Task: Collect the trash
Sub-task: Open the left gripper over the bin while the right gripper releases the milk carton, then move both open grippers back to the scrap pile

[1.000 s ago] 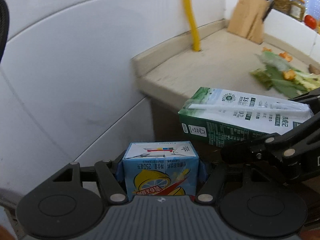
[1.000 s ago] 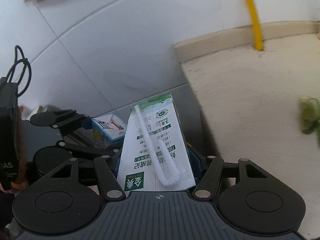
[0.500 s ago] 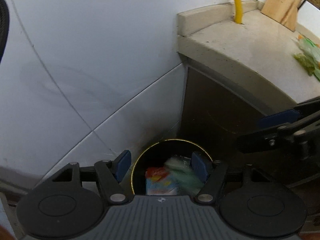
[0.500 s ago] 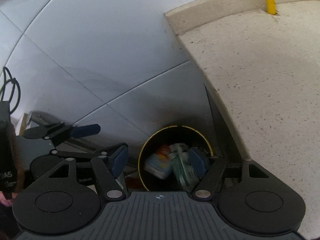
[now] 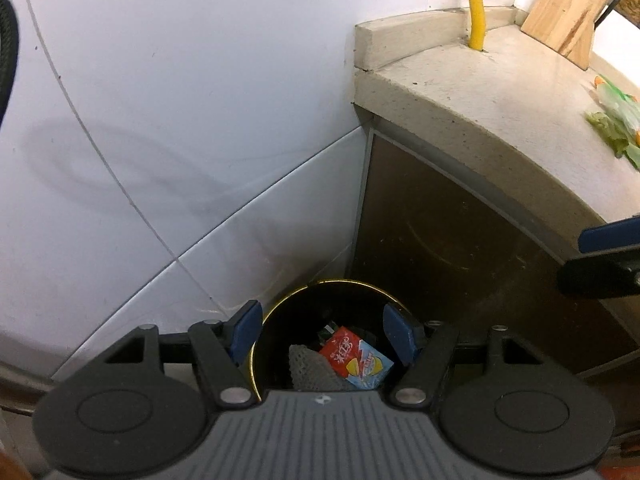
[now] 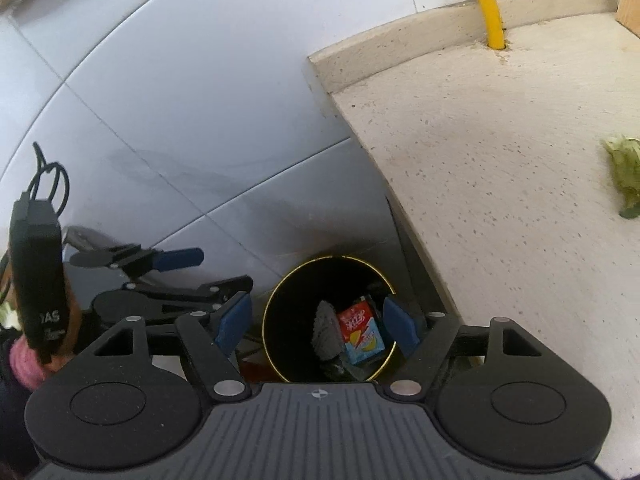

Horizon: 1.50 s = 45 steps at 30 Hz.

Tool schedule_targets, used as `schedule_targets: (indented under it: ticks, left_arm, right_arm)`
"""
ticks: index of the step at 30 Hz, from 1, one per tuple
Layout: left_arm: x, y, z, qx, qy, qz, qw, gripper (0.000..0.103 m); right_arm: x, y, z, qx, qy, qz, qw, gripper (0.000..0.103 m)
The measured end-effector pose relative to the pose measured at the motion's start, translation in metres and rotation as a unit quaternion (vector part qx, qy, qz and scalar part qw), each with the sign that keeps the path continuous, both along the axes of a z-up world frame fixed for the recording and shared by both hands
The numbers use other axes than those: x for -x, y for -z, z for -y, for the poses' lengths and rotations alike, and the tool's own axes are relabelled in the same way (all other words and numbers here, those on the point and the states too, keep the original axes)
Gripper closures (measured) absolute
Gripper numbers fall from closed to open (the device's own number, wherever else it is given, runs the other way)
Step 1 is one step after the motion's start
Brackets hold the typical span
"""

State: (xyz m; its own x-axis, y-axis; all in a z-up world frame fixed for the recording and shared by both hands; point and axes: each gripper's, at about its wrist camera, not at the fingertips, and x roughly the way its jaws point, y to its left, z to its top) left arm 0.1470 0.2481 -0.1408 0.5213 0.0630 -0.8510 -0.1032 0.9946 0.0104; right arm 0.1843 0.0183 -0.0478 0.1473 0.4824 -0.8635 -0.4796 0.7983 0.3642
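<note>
our left gripper and right gripper hang wide and empty above the round black gold-rimmed bin holding a red-and-blue juice carton.

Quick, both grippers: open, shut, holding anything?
Left gripper: open, holding nothing, above the bin.
Right gripper: open, holding nothing, also above the bin.
</note>
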Motion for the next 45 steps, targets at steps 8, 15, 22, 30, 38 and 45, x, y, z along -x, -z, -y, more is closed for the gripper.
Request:
schedule_targets:
  ticks: [8,15,22,30,38,45]
  left_arm:
    - [0.001,-0.011,0.011,-0.007,0.018,0.011,0.9997,0.038]
    - [-0.004,-0.032,0.035,-0.015,0.056,0.038,0.9976,0.038]
    - [-0.014,-0.057,0.072,-0.009,0.108,0.067,0.9919,0.037]
    - [-0.035,-0.083,0.136,0.016,0.185,0.100,0.9775,0.037]
    - [-0.064,-0.090,0.199,0.014,0.233,0.115,0.9656,0.037]
    - [-0.100,-0.084,0.236,0.018,0.225,0.117,0.9671,0.037]
  right_arm:
    - [0.006,-0.010,0.015,-0.003,0.014,0.024,1.000,0.022]
    - [0.011,-0.030,0.043,-0.014,0.047,0.050,0.998,0.022]
    - [0.017,-0.051,0.088,-0.018,0.100,0.087,0.991,0.019]
    - [0.021,-0.070,0.161,0.004,0.186,0.127,0.974,0.019]
    - [0.016,-0.074,0.225,0.017,0.245,0.140,0.959,0.017]
    - [0.008,-0.070,0.257,0.012,0.253,0.136,0.958,0.017]
